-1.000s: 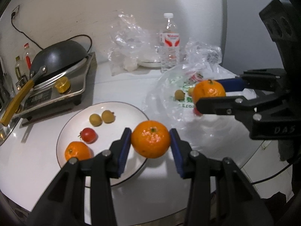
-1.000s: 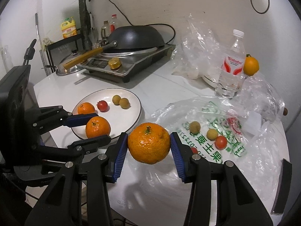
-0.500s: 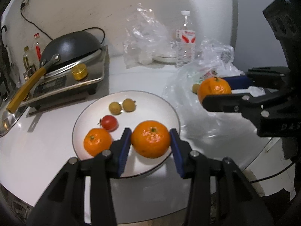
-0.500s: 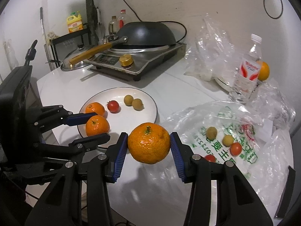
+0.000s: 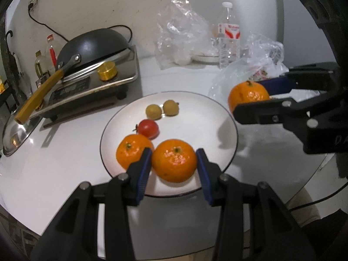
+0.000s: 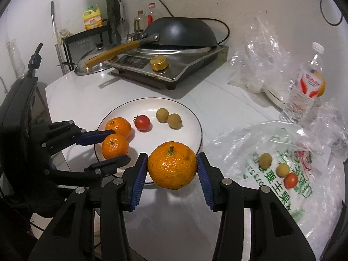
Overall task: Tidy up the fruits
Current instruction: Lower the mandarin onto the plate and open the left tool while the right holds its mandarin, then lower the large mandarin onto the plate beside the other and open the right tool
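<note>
My left gripper (image 5: 173, 158) is shut on an orange mandarin (image 5: 174, 159), low over the near part of the white plate (image 5: 217, 117). On the plate lie another mandarin (image 5: 130, 154) just left of it, a cherry tomato (image 5: 149, 128) and two longans (image 5: 162, 109). My right gripper (image 6: 172, 166) is shut on a bigger mandarin (image 6: 171, 165), held above the table at the plate's (image 6: 191, 117) right front rim. In the right wrist view the left gripper (image 6: 115, 146) shows at the plate's left edge. Two longans (image 6: 265, 159) and a tomato (image 6: 291, 179) lie on a printed plastic bag (image 6: 282, 143).
An induction cooker (image 6: 174, 67) with a black wok (image 6: 180, 34) stands behind the plate, a steel lid (image 6: 91, 65) beside it. A water bottle (image 6: 308, 82), crumpled clear bags (image 6: 261, 54) and a second dish are at the back right. The round table's edge runs close in front.
Both grippers moved left and slightly down with their mandarins. The left mandarin went from beside the plate's rim to over its near part; the right one came from the bag to the plate's rim.
</note>
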Demonstrator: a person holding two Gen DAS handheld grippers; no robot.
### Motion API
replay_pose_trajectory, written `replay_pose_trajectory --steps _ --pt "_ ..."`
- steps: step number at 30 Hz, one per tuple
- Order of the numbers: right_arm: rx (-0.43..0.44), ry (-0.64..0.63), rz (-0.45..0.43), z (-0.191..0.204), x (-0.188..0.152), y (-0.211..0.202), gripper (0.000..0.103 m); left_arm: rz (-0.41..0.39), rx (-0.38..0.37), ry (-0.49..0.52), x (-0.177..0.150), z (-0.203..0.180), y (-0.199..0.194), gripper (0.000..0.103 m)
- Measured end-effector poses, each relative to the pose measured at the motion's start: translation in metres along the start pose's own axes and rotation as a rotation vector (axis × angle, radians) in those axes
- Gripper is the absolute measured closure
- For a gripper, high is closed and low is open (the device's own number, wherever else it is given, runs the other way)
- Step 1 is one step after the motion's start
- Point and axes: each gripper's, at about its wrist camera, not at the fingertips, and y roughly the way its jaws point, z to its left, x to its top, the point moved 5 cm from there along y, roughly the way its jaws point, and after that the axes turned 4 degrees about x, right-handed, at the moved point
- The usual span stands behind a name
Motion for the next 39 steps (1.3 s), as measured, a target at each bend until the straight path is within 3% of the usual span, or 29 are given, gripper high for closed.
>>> replay_pose_trajectory --steps 21,39 --pt "0.024 -0.018 0.045 0.014 0.002 0.027 0.055 -0.018 -0.052 -0.034 -0.005 0.008 -0.010 0.060" --pt "0.057 -0.004 0.053 0.022 0.013 0.051 0.055 -0.063 -0.004 -0.124 -0.003 0.050 -0.022 0.060"
